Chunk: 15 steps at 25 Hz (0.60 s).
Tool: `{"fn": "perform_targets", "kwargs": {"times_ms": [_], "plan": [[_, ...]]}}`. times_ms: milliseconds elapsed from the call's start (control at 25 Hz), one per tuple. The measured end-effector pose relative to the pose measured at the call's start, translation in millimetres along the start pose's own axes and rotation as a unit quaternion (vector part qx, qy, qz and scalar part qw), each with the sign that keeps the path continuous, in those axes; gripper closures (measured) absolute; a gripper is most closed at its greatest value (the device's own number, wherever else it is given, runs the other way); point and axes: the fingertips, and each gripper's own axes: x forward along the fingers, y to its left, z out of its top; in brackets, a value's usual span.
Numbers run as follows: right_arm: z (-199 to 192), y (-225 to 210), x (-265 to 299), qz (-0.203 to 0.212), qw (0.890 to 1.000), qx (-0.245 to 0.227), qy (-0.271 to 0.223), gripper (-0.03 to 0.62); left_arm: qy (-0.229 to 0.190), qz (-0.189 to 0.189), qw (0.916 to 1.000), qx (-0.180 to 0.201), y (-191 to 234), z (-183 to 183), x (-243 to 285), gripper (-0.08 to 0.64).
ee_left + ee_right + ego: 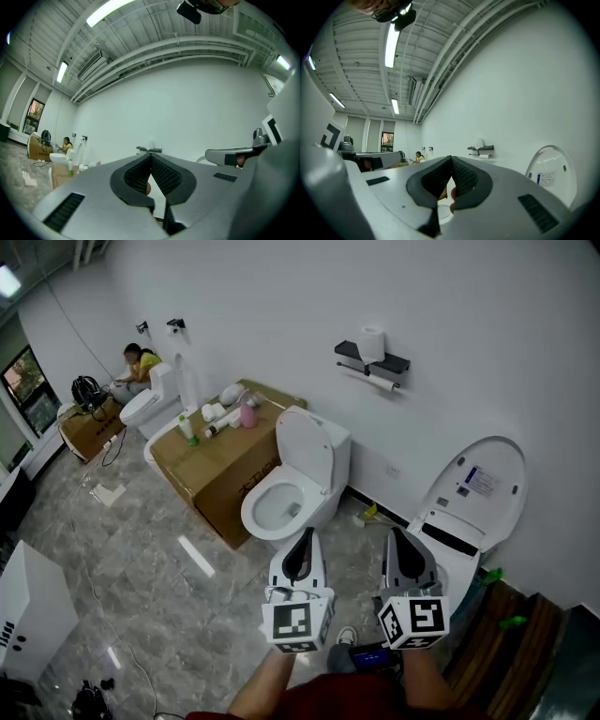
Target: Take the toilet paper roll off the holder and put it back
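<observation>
A black wall holder (372, 362) carries one white toilet paper roll (372, 343) standing upright on its shelf and a second roll (382, 382) lying on the bar beneath. Both grippers are held low and near me, well short of the wall. My left gripper (302, 540) is shut with nothing in it, and my right gripper (399, 540) beside it is also shut and empty. In the left gripper view the holder (149, 149) shows small just above the closed left gripper (150, 155). From the right gripper view, the holder (482, 149) sits to the right of the closed right gripper (451, 160).
A white toilet (291, 488) with its lid up stands ahead of the left gripper. A cardboard box (220, 470) with bottles on top is at its left. Another toilet (473, 493) with a raised lid stands at the right. A person (141, 362) sits far back left.
</observation>
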Motion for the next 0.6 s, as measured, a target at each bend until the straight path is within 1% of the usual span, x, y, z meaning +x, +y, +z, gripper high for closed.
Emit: {"fn": "perform_targets", "kwargs": {"times_ms": [160, 280, 440, 600], "plan": [[5.9, -37.5, 44.3, 0.003, 1.0, 0.005, -0.002, 0.575, -0.001, 0.002, 1.0, -0.004, -8.7, 0.6, 54.6, 0.545], [12.4, -58.0, 71.0, 0.006, 1.0, 0.002, -0.006, 0.575, 0.004, 0.002, 1.0, -0.007, -12.0, -1.3, 88.4, 0.545], [10.5, -84.5, 95.0, 0.007, 1.0, -0.002, -0.001, 0.575, 0.012, 0.007, 0.9997, -0.021, -19.8, -5.8, 123.4, 0.545], [10.4, -109.1, 110.3, -0.003, 1.0, 0.002, -0.001, 0.575, 0.011, 0.004, 0.9998, -0.016, -25.8, -8.5, 150.3, 0.545]]}}
